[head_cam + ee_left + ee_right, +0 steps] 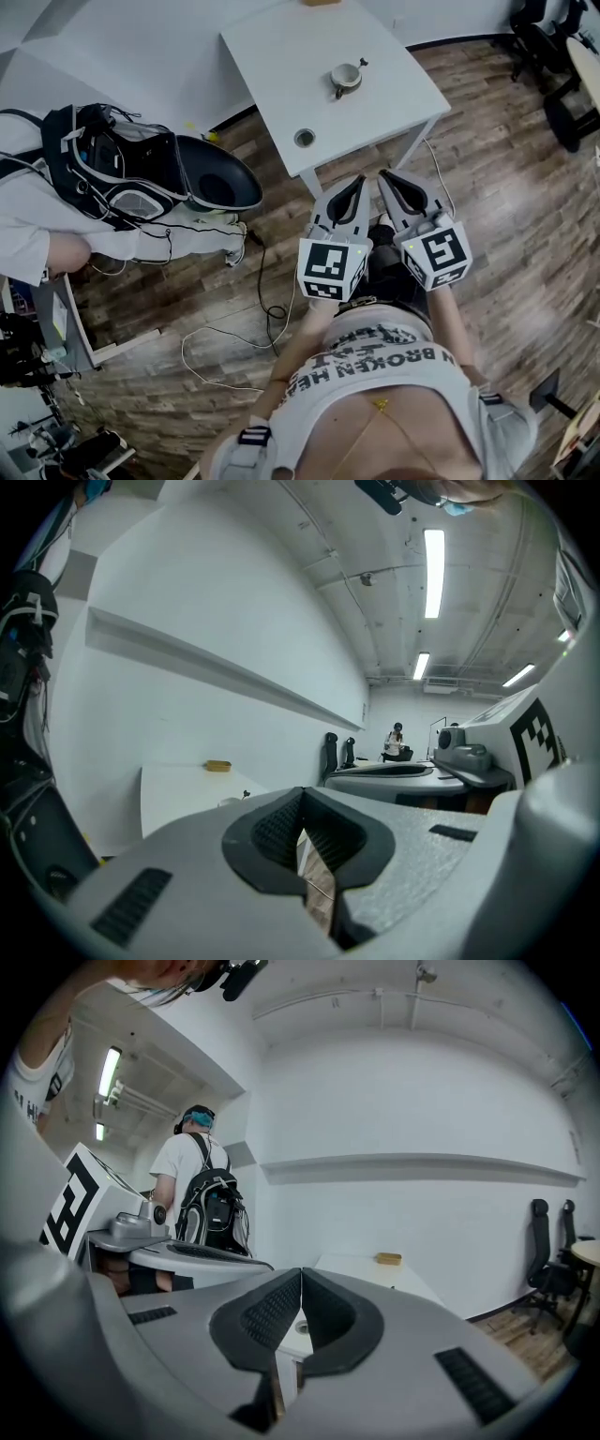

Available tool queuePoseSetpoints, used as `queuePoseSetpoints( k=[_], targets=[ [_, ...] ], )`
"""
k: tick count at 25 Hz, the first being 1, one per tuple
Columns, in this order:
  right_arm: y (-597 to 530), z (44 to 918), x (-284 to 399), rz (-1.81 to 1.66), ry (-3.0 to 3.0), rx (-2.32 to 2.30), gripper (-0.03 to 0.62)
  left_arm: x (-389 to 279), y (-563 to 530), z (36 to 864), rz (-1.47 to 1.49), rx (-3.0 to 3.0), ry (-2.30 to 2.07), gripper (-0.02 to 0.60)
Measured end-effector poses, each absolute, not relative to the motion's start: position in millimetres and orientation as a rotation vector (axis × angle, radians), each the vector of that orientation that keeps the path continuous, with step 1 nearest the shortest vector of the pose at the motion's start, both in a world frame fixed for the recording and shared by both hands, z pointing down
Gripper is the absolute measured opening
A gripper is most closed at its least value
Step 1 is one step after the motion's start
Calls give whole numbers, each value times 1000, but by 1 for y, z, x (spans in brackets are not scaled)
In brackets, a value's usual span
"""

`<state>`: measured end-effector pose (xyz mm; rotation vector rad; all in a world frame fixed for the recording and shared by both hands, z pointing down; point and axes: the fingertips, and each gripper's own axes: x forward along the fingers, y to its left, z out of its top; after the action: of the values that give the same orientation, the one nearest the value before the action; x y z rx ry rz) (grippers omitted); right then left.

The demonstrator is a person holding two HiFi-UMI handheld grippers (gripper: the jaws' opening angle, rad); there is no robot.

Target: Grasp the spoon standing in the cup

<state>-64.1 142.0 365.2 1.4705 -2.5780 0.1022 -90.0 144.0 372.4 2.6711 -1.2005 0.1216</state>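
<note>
While the spoon (360, 65) is standing in the cup (345, 81) on the desk (281, 56), well ahead of them, the left tongs (354, 181) and right tongs (385, 175) are hovering side by side, both pressed together and empty; approach and grasp are all remaining.

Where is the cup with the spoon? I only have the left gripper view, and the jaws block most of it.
Observer: On the white table, near its right edge in the head view. The spoon stands tilted in the cup.
Operator: Are the grippers close to it?
Observer: No. The left gripper and right gripper hang side by side short of the table's near edge, above the wood floor.
Operator: Right jaws open?
Observer: Shut, with nothing between them, per the right gripper view.
</note>
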Motion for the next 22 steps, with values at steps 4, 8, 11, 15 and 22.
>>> queuePoseSetpoints(
  k=[4, 8, 11, 15, 22],
  targets=[
    [122, 373, -57, 89, -2597, 1464, 8, -85, 124, 384, 125, 2666, -1231, -5],
    [67, 369, -45, 86, -2622, 1422, 8, -66, 68, 383, 136, 2662, -1256, -5],
    [21, 362, -29, 86, -2633, 1405, 8, -48, 23, 375, 154, 2663, -1262, -5],
    [-16, 360, -15, 77, -2644, 1376, 8, -35, -12, 373, 162, 2660, -1288, -5],
    [-64, 362, 5, 89, -2673, 1300, 8, -13, -57, 376, 175, 2622, -1335, -5]
  ],
)
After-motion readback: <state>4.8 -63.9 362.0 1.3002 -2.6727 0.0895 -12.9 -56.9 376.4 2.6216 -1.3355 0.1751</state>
